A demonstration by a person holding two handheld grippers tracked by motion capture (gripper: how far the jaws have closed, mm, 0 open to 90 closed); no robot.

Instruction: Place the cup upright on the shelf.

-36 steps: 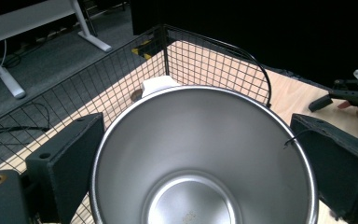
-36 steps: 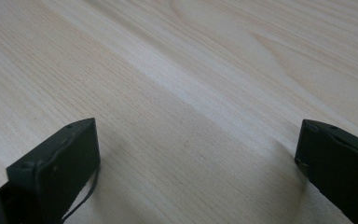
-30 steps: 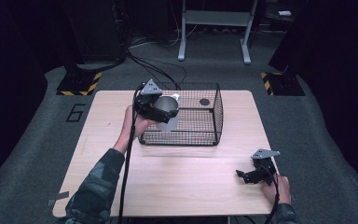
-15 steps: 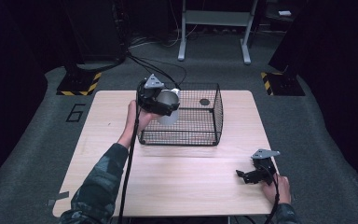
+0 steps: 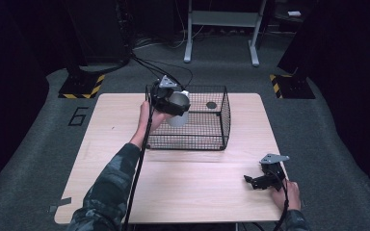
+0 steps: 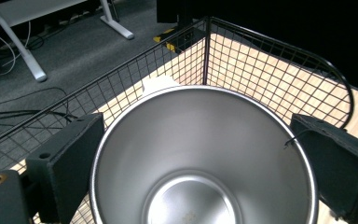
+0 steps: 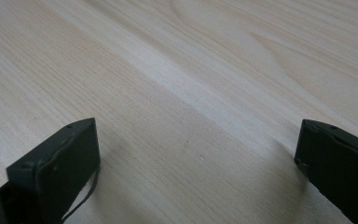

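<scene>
Wooden table (image 5: 125, 159) holds a wire basket (image 5: 207, 139) near its back edge. My left gripper (image 5: 169, 98) squeezes a metal cup (image 6: 205, 158) over the basket's left edge; next I lower it in. My right gripper (image 5: 265, 179) rests open.

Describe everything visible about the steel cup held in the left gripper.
The round, brushed stainless-steel cup is open-topped and empty, its walls narrowing down to a flat, shinier bottom. It looks roughly upright, with a thin rolled rim. The left gripper grips it with black fingers pressed on opposite outer sides. It sits at the near left part of the black wire-mesh basket on the light wooden table; whether it rests on the bottom cannot be told.
</scene>
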